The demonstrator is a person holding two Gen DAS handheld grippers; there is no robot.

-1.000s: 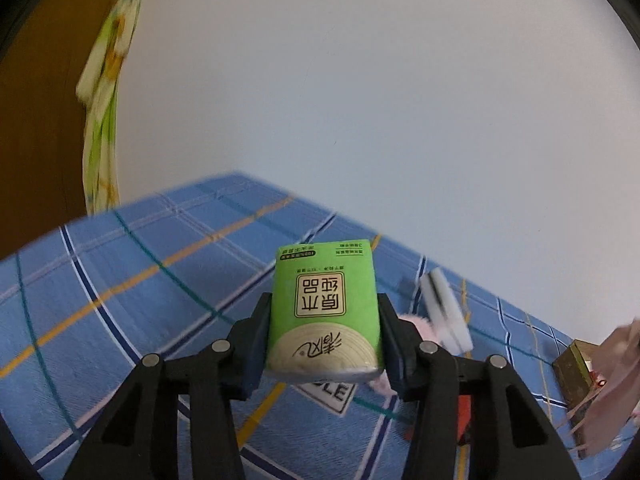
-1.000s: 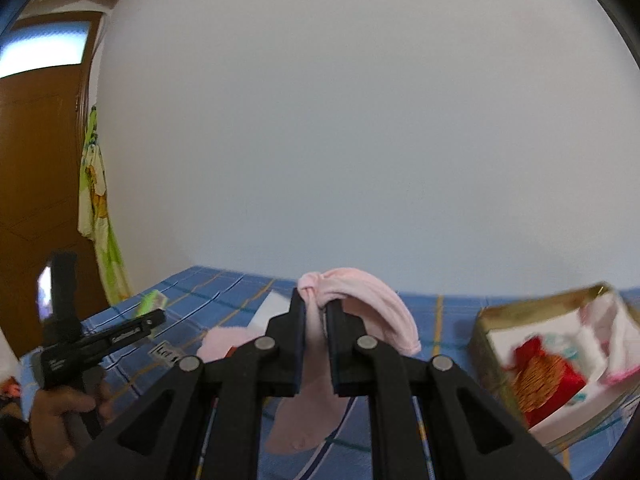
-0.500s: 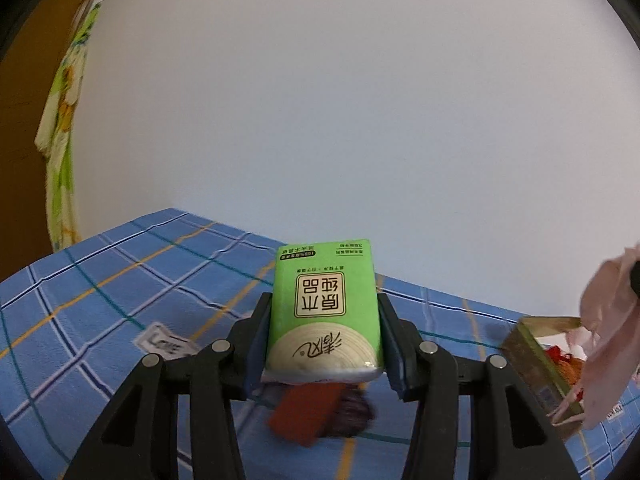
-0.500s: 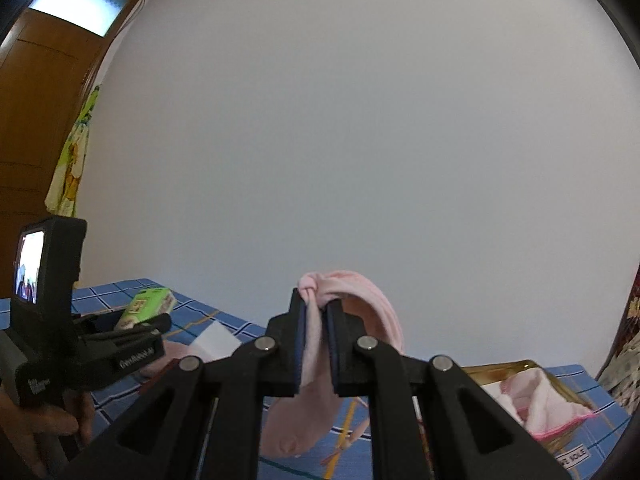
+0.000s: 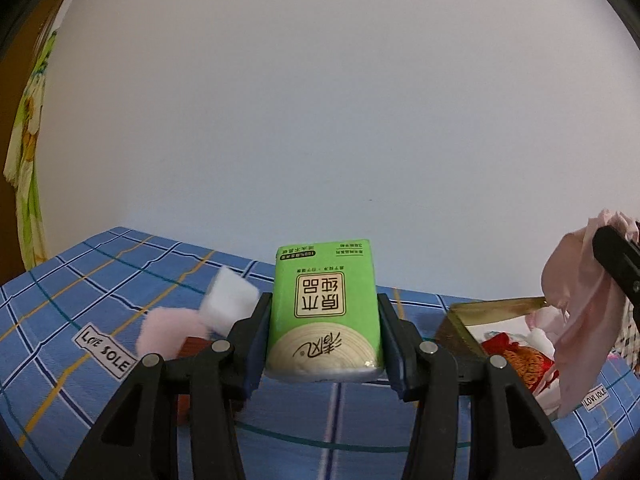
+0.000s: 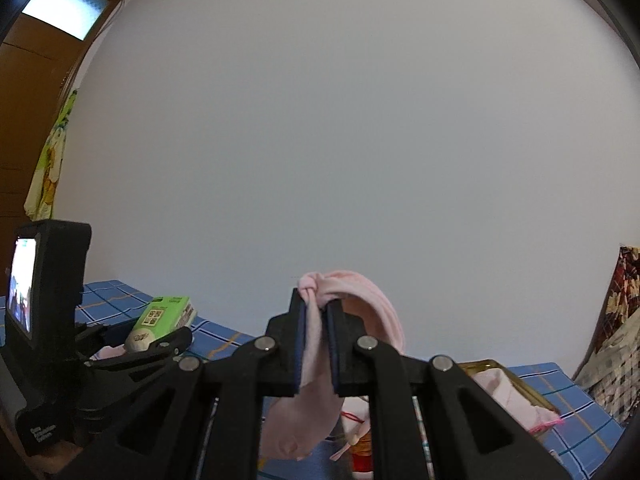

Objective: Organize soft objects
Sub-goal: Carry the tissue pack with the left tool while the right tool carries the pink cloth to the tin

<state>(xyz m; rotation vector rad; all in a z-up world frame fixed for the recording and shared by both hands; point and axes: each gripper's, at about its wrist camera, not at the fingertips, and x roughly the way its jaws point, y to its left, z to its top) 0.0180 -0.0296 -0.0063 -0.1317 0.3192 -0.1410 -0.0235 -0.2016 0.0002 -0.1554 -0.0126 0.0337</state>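
Observation:
My left gripper is shut on a green tissue pack, held upright above the blue plaid cloth. That same gripper and green tissue pack appear at the left of the right wrist view. My right gripper is shut on a pink sock that droops below the jaws. The pink sock hangs at the right edge of the left wrist view, over a gold-rimmed box. The gold-rimmed box holds pink cloth and a red pouch.
On the cloth to the left lie a pink soft item, a white pad and a reddish-brown object. A white wall stands behind. A yellow-green cloth hangs at far left; patterned fabric sits at right.
Both grippers swung rightward along the cloth with their loads still held. The gold-rimmed box came into the left wrist view, and the pink sock now hangs near it.

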